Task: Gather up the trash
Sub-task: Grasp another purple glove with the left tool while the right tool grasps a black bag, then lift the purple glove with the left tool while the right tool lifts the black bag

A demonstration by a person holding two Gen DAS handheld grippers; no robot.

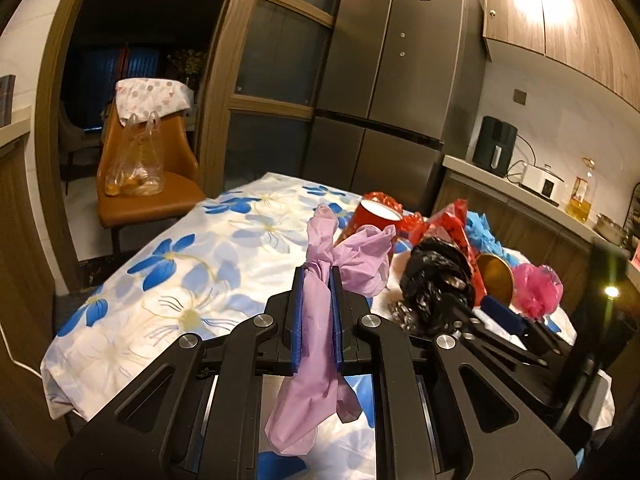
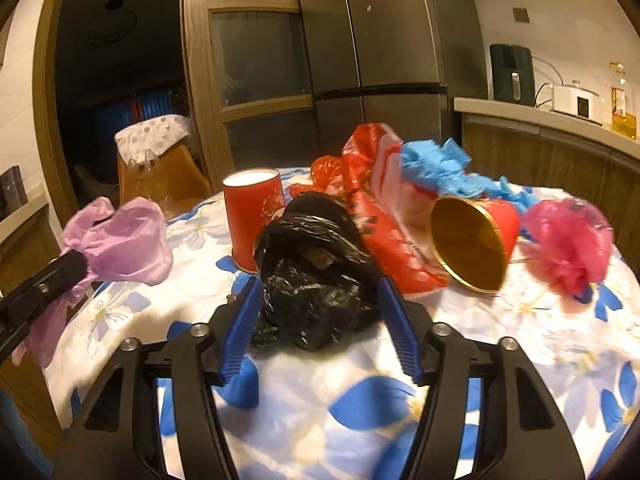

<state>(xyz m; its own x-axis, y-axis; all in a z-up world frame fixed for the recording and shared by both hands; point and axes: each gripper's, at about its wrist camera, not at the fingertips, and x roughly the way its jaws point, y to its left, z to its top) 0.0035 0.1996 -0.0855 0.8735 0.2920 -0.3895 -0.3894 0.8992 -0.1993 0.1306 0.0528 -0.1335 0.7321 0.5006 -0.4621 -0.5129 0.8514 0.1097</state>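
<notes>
My left gripper [image 1: 317, 276] is shut on a lilac plastic bag [image 1: 320, 320] and holds it above the flowered tablecloth [image 1: 180, 264]; the bag also shows at the left of the right wrist view [image 2: 120, 240]. My right gripper [image 2: 318, 286] is open, its blue pads on either side of a crumpled black plastic bag [image 2: 316, 280] lying on the table; that bag also shows in the left wrist view [image 1: 434, 276]. Behind it lie an upright red paper cup [image 2: 253, 216], a tipped red cup with gold inside [image 2: 472, 240], a red bag [image 2: 372, 184], blue scraps [image 2: 440, 168] and a pink bag [image 2: 568, 240].
An orange chair [image 1: 148, 196] with a clear bag of fruit [image 1: 136, 160] stands beyond the table's far left corner. A grey fridge [image 1: 396, 80] is behind the table. A counter [image 1: 532, 196] on the right holds appliances and an oil bottle [image 1: 580, 196].
</notes>
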